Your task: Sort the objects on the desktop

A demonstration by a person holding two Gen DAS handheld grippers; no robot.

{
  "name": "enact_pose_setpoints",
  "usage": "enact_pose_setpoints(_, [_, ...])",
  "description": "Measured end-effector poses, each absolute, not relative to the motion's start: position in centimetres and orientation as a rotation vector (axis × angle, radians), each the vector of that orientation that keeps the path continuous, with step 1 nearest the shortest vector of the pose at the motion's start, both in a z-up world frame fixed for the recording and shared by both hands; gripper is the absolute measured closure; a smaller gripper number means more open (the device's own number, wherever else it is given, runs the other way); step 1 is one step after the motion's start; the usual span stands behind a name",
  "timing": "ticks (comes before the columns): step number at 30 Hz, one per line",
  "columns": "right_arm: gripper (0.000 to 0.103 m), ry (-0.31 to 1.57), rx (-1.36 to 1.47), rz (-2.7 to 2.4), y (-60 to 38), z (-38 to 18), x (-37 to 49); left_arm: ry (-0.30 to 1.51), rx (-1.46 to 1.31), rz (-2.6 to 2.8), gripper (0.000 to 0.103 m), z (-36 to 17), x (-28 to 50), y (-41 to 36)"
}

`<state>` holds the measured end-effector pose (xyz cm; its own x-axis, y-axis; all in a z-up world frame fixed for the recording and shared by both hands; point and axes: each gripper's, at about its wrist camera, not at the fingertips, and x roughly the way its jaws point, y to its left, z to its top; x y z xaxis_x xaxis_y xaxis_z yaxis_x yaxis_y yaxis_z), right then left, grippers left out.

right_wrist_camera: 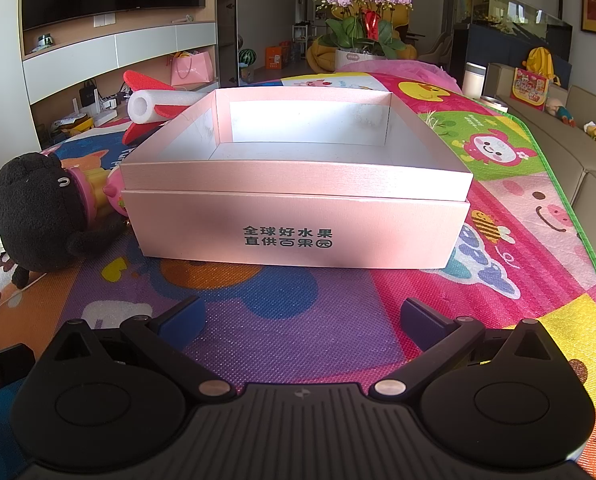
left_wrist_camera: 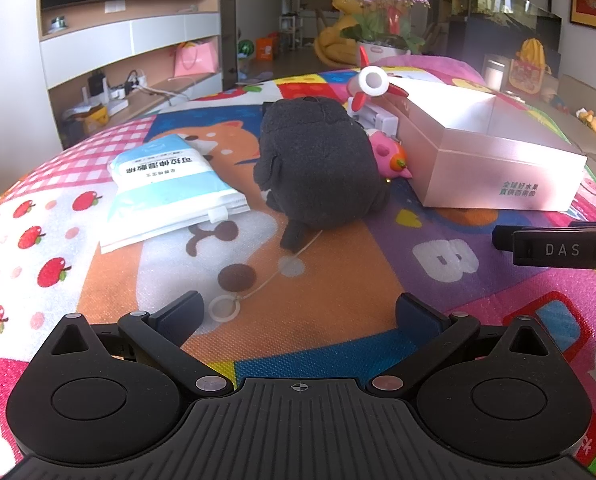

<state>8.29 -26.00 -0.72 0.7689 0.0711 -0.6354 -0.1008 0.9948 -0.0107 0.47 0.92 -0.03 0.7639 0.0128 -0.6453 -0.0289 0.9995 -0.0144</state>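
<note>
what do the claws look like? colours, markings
Both alike: matte black body with a ribbed centre plate, two round housings, silver pivot pins, black linkage arms, dark blue pads. Left claw; right claw. White "DAS" lettering on the right one's side.

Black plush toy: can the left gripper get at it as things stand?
Probably yes. The left gripper is open, and only bare mat and the toy's thin cord lie between it and the black plush toy.
</note>
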Motion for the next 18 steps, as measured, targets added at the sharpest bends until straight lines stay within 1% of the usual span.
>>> enact_pose_setpoints(18, [0.0, 0.688, -0.045, 0.094, -26.01, -0.69, 8.26, 0.704, -0.023, 0.022, 0.0, -0.11, 0.63, 0.97])
